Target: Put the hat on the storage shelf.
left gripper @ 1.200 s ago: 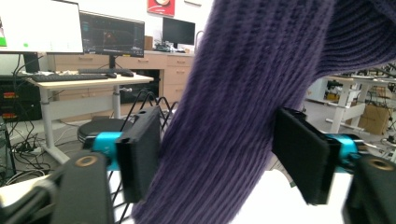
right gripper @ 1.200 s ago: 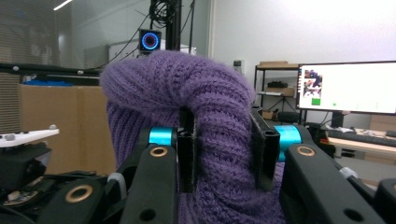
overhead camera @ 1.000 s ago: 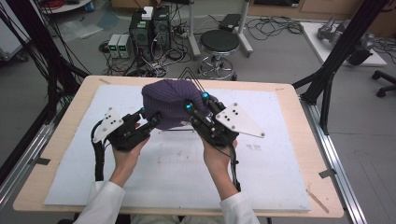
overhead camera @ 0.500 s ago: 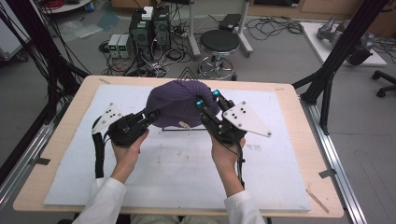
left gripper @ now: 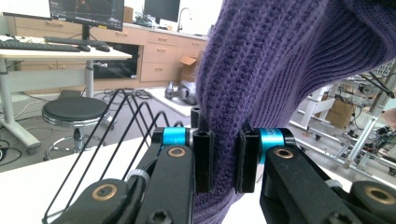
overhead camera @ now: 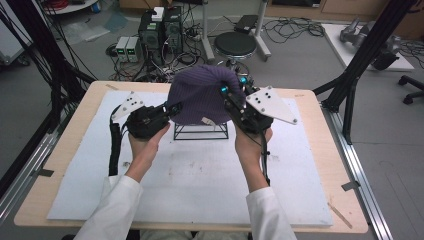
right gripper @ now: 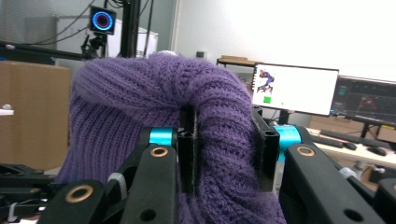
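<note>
A purple knitted hat point(overhead camera: 200, 95) hangs in the air above a black wire rack point(overhead camera: 200, 131) near the far middle of the table. My left gripper point(overhead camera: 172, 109) pinches the hat's lower left edge; in the left gripper view its jaws are shut on a fold of the knit point(left gripper: 224, 158). My right gripper point(overhead camera: 227, 92) holds the hat's upper right side, its jaws clamped on a thick roll of the knit point(right gripper: 226, 149). The hat point(right gripper: 140, 116) bulges out to the left in the right gripper view. The hat covers the rack's top in the high view.
A white sheet point(overhead camera: 200, 180) covers the wooden table point(overhead camera: 40, 200). The rack's wires point(left gripper: 107, 126) rise beside the left jaw. Behind the table stand a round stool point(overhead camera: 242, 45), computers and cables on the floor. Black frame posts flank both sides.
Both grippers have lifted the hat higher and carried it toward the far side, and the wire rack now shows below it.
</note>
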A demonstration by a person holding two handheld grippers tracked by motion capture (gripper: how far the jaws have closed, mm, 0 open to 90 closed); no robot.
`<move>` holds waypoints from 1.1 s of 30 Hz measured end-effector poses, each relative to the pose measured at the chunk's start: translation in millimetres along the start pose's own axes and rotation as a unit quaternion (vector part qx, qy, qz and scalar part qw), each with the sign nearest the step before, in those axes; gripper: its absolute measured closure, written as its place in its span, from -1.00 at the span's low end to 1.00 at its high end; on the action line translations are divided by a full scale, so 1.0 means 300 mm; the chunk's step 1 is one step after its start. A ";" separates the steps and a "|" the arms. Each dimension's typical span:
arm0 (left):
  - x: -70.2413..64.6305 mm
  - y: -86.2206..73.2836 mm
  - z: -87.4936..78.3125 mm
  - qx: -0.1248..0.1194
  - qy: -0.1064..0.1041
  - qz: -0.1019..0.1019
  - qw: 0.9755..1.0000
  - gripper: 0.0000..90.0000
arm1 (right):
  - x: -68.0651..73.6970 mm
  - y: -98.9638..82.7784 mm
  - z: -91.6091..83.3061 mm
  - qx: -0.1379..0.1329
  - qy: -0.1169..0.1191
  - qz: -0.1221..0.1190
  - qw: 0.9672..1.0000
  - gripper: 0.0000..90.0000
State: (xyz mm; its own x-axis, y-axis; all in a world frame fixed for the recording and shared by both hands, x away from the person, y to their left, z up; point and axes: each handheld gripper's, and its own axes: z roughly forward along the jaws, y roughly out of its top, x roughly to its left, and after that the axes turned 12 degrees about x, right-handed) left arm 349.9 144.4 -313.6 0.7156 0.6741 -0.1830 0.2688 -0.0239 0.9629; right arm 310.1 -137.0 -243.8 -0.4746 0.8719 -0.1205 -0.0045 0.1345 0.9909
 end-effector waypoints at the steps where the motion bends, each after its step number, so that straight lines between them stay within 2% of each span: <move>1: 0.000 0.008 0.003 -0.001 -0.002 -0.004 1.000 0.80 | -0.007 0.011 0.004 -0.001 -0.003 -0.001 1.000 0.55; 12: -0.012 0.096 0.039 -0.019 0.006 -0.001 1.000 0.80 | -0.040 0.081 0.015 -0.013 -0.026 -0.014 0.999 0.55; 14: -0.013 0.119 0.046 -0.022 0.017 0.006 1.000 0.80 | -0.044 0.087 0.015 -0.017 -0.028 -0.016 0.999 0.55; 20: 0.004 0.158 0.073 -0.028 0.031 0.002 0.999 0.80 | -0.064 0.098 0.032 -0.016 -0.040 -0.018 0.999 0.55; 24: 0.010 0.163 0.084 -0.035 0.028 0.010 0.999 0.79 | -0.067 0.099 0.045 -0.029 -0.049 -0.021 0.998 0.55; 27: 0.017 0.155 0.095 -0.029 0.025 0.011 0.999 0.79 | -0.065 0.095 0.058 -0.036 -0.055 -0.024 0.998 0.55; 32: 0.022 0.141 0.113 -0.020 0.043 0.017 0.999 0.79 | -0.059 0.083 0.077 -0.027 -0.055 -0.020 0.998 0.55; 33: 0.023 0.138 0.114 -0.020 0.043 0.013 0.999 0.79 | -0.059 0.080 0.083 -0.023 -0.055 -0.019 0.998 0.55</move>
State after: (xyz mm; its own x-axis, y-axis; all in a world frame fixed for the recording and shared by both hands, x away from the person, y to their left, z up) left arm 388.0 122.7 -281.7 0.6639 0.7345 -0.1408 0.2236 -0.0152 0.9746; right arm 340.3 -137.6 -219.3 -0.3739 0.9134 -0.1609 -0.0622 0.1484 0.9870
